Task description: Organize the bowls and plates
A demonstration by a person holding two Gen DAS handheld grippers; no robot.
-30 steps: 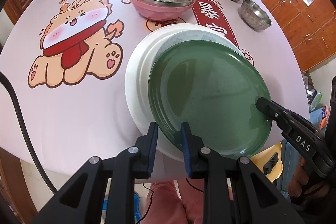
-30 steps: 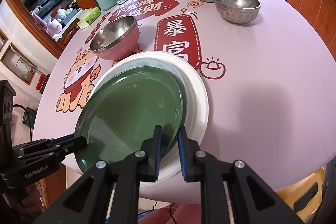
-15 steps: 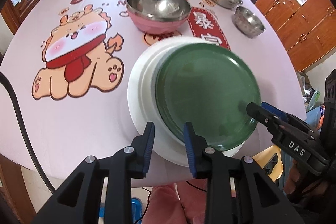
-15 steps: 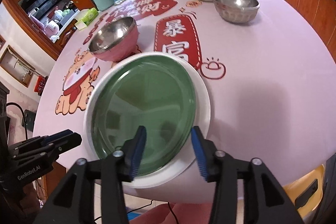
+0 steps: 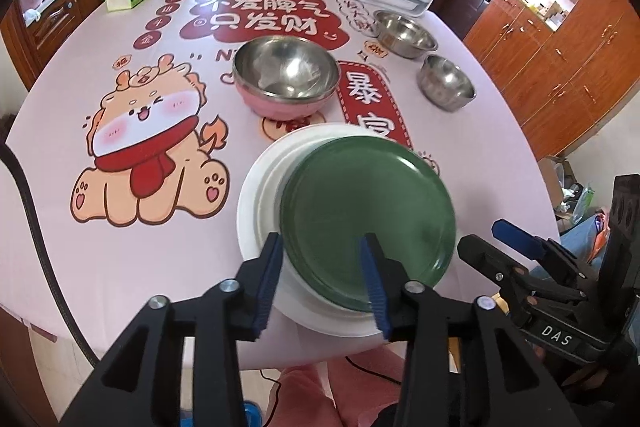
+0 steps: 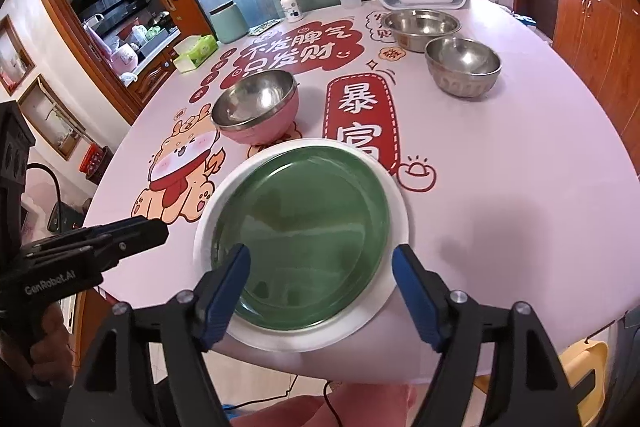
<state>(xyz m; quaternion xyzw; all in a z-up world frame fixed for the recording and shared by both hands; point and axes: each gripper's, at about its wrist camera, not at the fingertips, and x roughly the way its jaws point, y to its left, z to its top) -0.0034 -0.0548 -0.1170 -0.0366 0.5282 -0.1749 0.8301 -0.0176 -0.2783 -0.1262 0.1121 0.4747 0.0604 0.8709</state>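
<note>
From the left wrist I see my left gripper, jaws just opened and empty, above the green plate stacked on the white plate at the table's near edge. From the right wrist, my right gripper has spread wide too, nothing between; that plate looks stiff, glossy and breakable, so I'd pinch its rim.

Glossy green plate, shiny steel bowls, smooth printed tablecloth.

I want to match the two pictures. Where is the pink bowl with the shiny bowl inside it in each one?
Left wrist view: the pink bowl sits above the middle, just beyond the green plate.
Right wrist view: the pink bowl is left of the middle, up and left of the green plate.
Shared landmark: the red sign with two big characters, right of the bowl in both.
</note>
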